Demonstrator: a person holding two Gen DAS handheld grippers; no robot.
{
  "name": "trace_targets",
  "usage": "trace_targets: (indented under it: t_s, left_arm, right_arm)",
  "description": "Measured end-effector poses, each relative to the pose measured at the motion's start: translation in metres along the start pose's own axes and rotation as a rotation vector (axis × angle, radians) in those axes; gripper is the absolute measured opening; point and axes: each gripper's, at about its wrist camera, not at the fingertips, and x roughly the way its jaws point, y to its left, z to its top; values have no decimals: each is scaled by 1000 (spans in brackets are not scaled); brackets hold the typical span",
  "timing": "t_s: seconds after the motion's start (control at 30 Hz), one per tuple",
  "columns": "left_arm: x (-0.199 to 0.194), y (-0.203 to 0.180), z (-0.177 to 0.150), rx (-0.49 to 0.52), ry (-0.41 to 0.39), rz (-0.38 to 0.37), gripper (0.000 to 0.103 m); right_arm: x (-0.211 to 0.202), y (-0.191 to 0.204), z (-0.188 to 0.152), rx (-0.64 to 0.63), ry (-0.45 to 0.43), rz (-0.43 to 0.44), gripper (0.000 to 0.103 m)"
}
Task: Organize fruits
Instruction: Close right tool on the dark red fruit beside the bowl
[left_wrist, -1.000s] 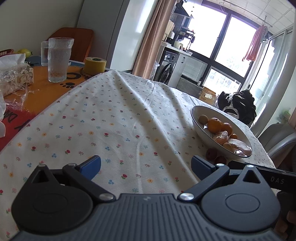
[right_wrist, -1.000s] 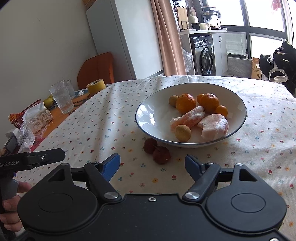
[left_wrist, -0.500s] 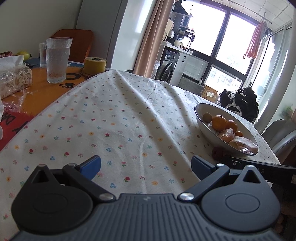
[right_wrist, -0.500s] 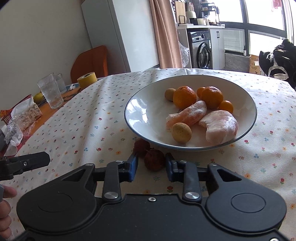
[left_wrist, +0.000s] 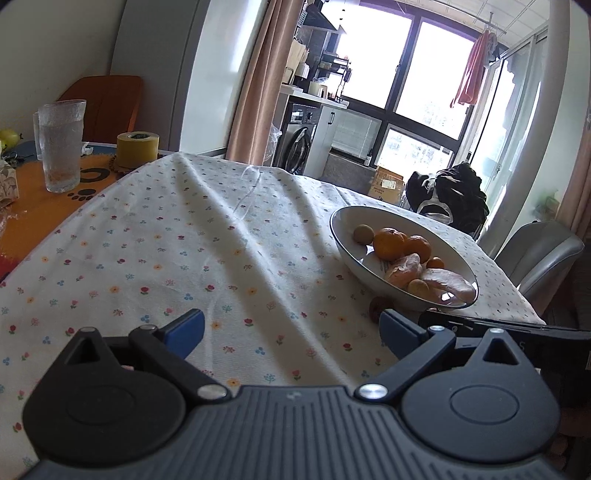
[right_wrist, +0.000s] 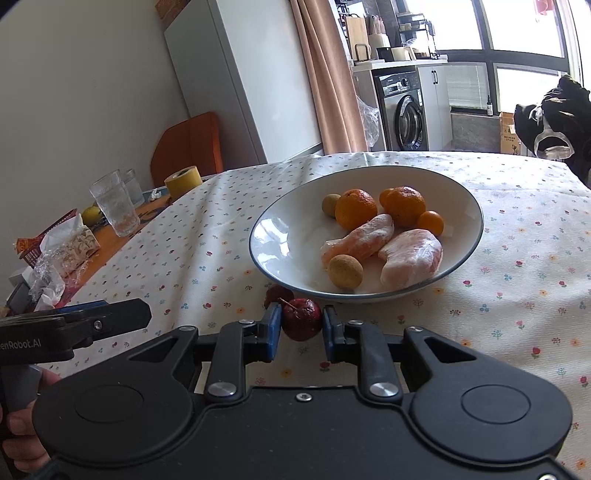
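Observation:
A white bowl with a dark rim sits on the flowered tablecloth and holds oranges, peeled citrus segments and small tan fruits. Just in front of the bowl, my right gripper is shut on a dark red fruit. A second dark red fruit lies on the cloth behind it, against the bowl. My left gripper hangs open over bare cloth, left of the bowl; one red fruit shows beside its right finger.
Beyond the cloth's left edge stand a glass of water, a yellow tape roll and a wrapped tissue pack. A grey chair stands at the table's far right. A hand holds the left gripper's grip.
My right gripper moved forward to the nearer red fruit and shut on it. The left gripper shifted slightly and stayed open.

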Motion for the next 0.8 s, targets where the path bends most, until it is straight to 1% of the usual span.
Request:
trace_targets:
  t_s: [0.17,0.27,0.33,0.47,0.53,0.63,0.8]
  left_arm:
    - [8,-13,-1,9,12,-32,99]
    - [15,-20,-2,22,20,-48,94]
    - [20,-25,-1,30,26,-61,88]
    - [30,-34,1,37,36,-79,82]
    - [35,-37,2,37,44,-86,74]
    - [42,-41,2,28,54,-94,69]
    - [54,-51,1,24,75,-113,65]
  right_arm:
    - [-7,-8,3,13,-10,12,22]
    - [-11,-10,5,12,-21,23,22]
    - [-14,-11,7,9,-27,29,22]
    - [-16,-14,13,-3,-40,46,22]
    - [-17,-17,16,-7,-49,56,22]
    - [-17,-20,21,-10,-52,57,22]
    - [-21,-27,25,-14,-66,54,22]
